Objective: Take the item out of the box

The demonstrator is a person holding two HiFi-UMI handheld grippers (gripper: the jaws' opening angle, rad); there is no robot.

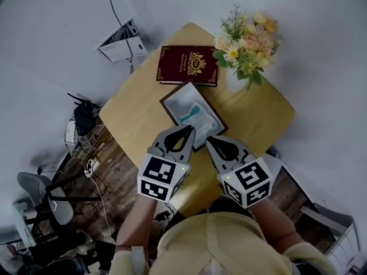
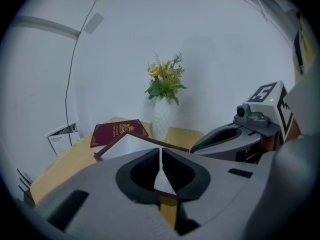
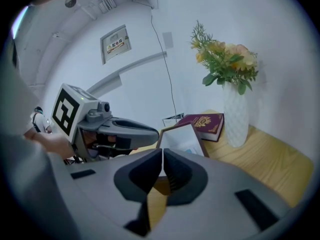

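The left gripper [image 1: 188, 132] and right gripper [image 1: 211, 141] are both pinched shut and empty, tips at the near edge of the open box [image 1: 172, 114] on the worktop [image 1: 132, 119].

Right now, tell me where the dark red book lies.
In the head view the dark red book lies at the far side of the table, left of the flowers and just beyond the open box.

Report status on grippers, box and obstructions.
Left gripper shut, empty, at near edge of box. Right gripper shut, empty, beside it. Item lies in open box, untouched. Book and flowers stand beyond, not in the way.
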